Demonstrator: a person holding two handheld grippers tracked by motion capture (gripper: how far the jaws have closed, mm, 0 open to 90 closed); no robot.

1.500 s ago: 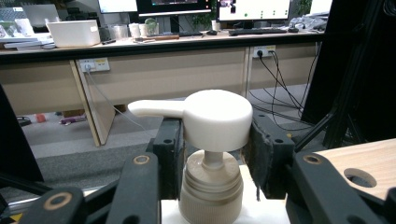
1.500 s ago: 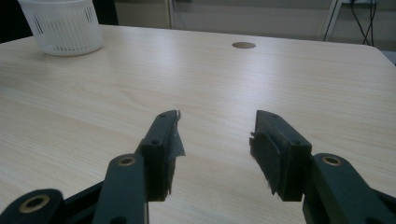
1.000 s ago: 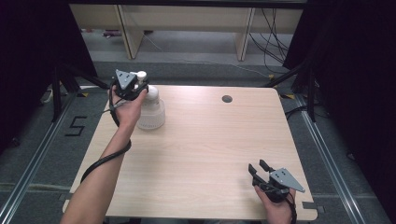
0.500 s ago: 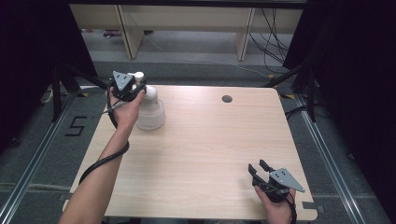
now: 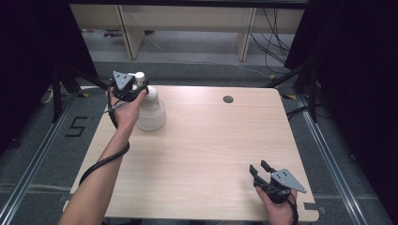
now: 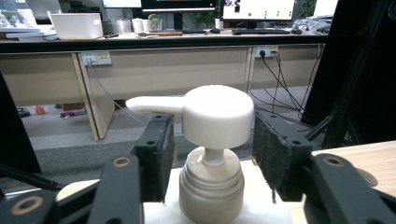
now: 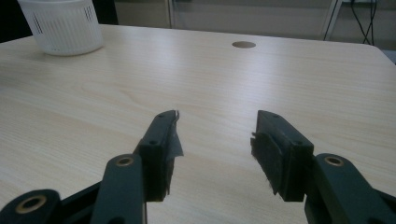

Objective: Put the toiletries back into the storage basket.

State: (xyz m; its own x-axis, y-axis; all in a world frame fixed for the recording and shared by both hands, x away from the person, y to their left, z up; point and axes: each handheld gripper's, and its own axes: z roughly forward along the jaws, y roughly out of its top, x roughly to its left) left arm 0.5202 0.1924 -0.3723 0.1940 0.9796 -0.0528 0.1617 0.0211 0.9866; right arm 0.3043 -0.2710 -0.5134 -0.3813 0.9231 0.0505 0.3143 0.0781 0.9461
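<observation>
1. The white pump bottle [image 5: 150, 112] stands upright near the table's [image 5: 211, 154] far left corner.
2. Its pump head [image 6: 217, 116] sits between the left gripper's [image 6: 212, 154] jaws, which have just been opening (a small gap shows at each pad).
3. The right gripper [image 7: 215, 140] hovers open near the near right corner, nothing between its jaws.

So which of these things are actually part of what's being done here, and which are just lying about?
In use:
- white pump bottle, its pump head between the jaws
- left gripper, jaws just opening, not pressing the pump

Not in use:
- right gripper, open over bare table
- cable hole
- desks behind
</observation>
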